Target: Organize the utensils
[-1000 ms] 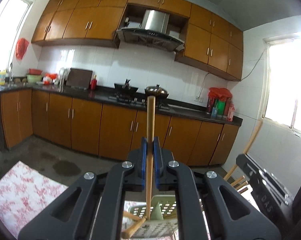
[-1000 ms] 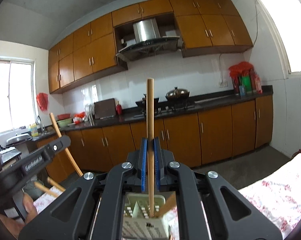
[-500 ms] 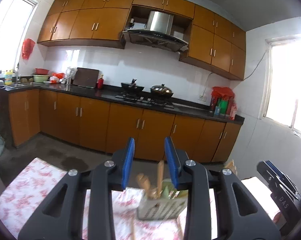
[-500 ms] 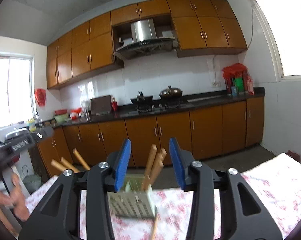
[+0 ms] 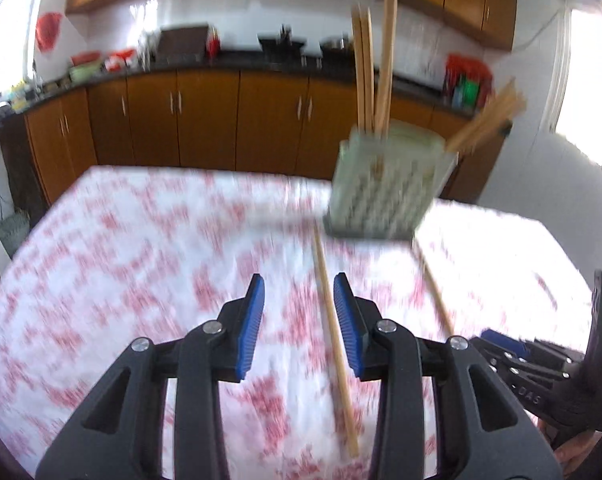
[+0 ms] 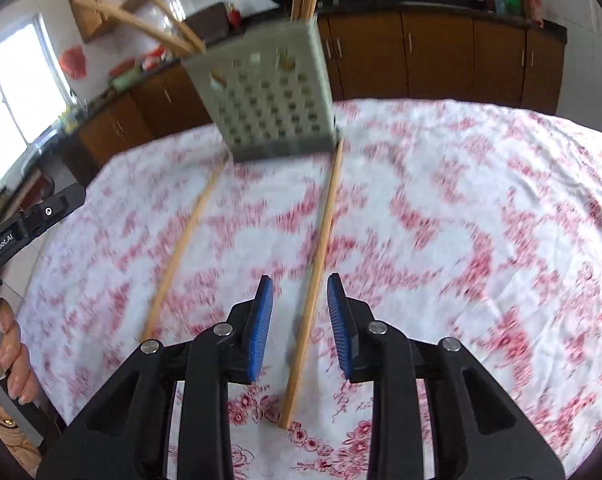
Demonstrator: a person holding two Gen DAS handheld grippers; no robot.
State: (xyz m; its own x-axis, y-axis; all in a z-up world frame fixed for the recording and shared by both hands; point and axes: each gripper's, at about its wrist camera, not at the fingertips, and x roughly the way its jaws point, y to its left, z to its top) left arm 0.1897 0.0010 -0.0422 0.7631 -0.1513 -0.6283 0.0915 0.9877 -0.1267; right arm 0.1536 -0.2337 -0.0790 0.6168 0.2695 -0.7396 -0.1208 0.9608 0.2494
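A pale green perforated utensil holder (image 5: 385,188) stands on the flowered tablecloth with several wooden chopsticks upright in it; it also shows in the right wrist view (image 6: 267,96). My left gripper (image 5: 299,322) is open and empty above a wooden chopstick (image 5: 335,340) lying on the cloth. A second chopstick (image 5: 433,290) lies to its right. My right gripper (image 6: 299,322) is open and empty above a chopstick (image 6: 313,280) that reaches to the holder's base. Another chopstick (image 6: 179,252) lies to its left.
The table with the red-flowered cloth (image 5: 121,280) fills the lower views (image 6: 481,240). Brown kitchen cabinets (image 5: 205,120) and a dark counter stand behind it. The other gripper's body (image 5: 549,380) shows at the right edge, and the left one with a hand (image 6: 17,240) at the left edge.
Both grippers held a chopstick upright over the holder, then opened and let go. Both have since tilted down and now hover over the chopsticks lying on the cloth.
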